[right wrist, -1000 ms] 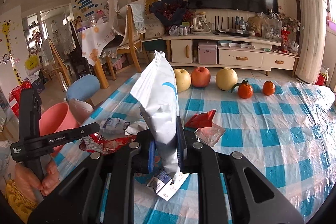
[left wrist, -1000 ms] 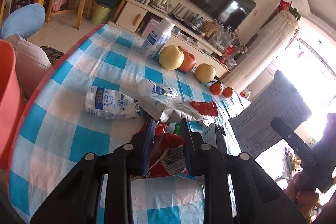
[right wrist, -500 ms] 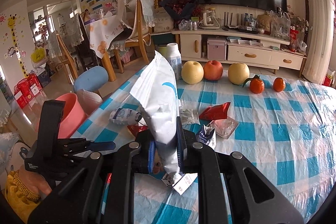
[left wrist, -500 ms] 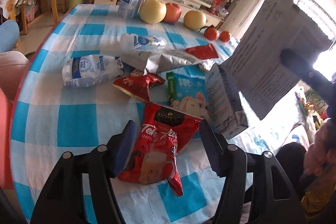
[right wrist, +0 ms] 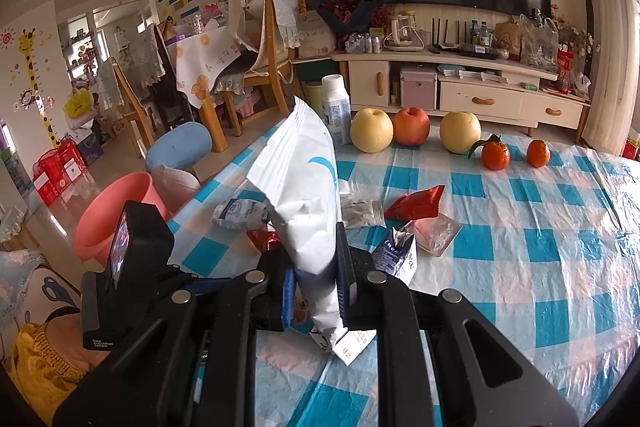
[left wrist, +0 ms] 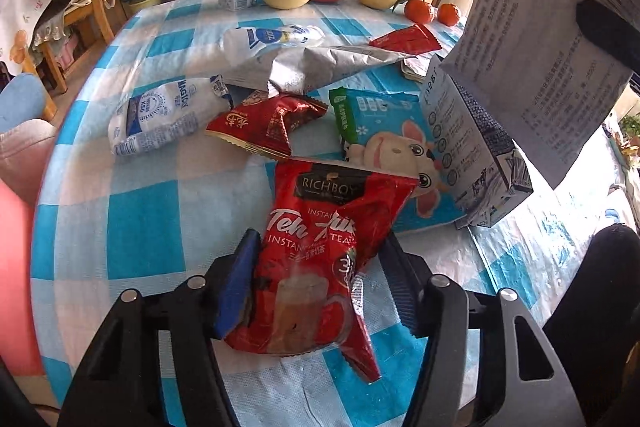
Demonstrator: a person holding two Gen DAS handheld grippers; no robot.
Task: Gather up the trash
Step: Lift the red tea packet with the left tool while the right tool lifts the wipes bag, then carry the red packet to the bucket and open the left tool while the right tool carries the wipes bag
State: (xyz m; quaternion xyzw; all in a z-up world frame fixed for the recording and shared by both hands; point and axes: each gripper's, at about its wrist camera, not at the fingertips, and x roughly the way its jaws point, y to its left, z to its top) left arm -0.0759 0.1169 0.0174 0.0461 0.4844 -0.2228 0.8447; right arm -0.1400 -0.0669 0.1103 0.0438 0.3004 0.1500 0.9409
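My left claw (left wrist: pixel 316 283) points down at the checked table (left wrist: pixel 136 211), its jaws closing around the red instant tea packet (left wrist: pixel 320 251), which lies flat between them; the left pad touches its edge, the right pad stands just clear. My right claw (right wrist: pixel 314 287) is clamped narrow on a white bag (right wrist: pixel 304 195), holding it upright above the table. A pink bucket (right wrist: pixel 108 211) stands beside the table's left edge.

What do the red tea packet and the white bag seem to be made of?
Red tea packet: likely glossy plastic film, shiny and crinkled with crimped ends. White bag: seemingly matte plastic or laminated film, holding stiff creases upright.
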